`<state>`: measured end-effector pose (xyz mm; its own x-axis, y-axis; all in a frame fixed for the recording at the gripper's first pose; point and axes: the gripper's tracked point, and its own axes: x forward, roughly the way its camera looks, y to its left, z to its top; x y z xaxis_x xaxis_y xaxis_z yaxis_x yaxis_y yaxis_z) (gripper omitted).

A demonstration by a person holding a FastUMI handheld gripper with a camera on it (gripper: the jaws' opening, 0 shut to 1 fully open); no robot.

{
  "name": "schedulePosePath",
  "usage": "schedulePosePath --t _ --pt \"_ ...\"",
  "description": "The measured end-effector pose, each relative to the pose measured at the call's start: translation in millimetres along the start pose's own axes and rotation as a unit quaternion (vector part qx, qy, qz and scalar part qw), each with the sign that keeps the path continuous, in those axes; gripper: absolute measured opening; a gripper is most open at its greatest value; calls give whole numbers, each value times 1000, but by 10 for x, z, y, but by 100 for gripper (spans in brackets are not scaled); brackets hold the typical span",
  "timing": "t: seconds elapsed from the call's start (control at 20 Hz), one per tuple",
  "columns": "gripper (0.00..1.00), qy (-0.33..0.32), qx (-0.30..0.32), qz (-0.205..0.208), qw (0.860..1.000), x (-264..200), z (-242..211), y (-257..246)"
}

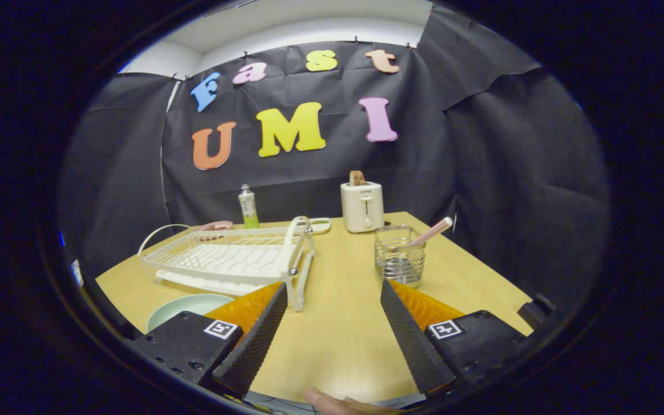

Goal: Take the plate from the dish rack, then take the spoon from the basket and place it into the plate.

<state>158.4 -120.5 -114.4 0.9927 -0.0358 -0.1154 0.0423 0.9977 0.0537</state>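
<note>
The gripper (332,300) is held low over the table (338,340), its fingers wide apart with nothing between them. The plate (185,307) is seen on the table beside the left finger, in front of the rack (222,262), so the first step is judged done. The spoon (433,231) is left leaning in the basket (400,255), just beyond the right finger; fetching it remains. A toaster (362,206) and a bottle (247,207) are set further back. Nothing is seen blocking the basket.
</note>
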Motion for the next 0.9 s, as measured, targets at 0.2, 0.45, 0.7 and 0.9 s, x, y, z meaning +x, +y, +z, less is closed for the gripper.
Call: schedulePosePath --t 0.2,0.45,0.7,0.9 --pt "100 8 18 -28 999 248 99 -570" --pt "99 -34 41 -40 998 591 399 -927" --pt "83 -78 -4 -31 996 958 607 -992" --pt "31 -12 49 15 999 1156 489 -870"
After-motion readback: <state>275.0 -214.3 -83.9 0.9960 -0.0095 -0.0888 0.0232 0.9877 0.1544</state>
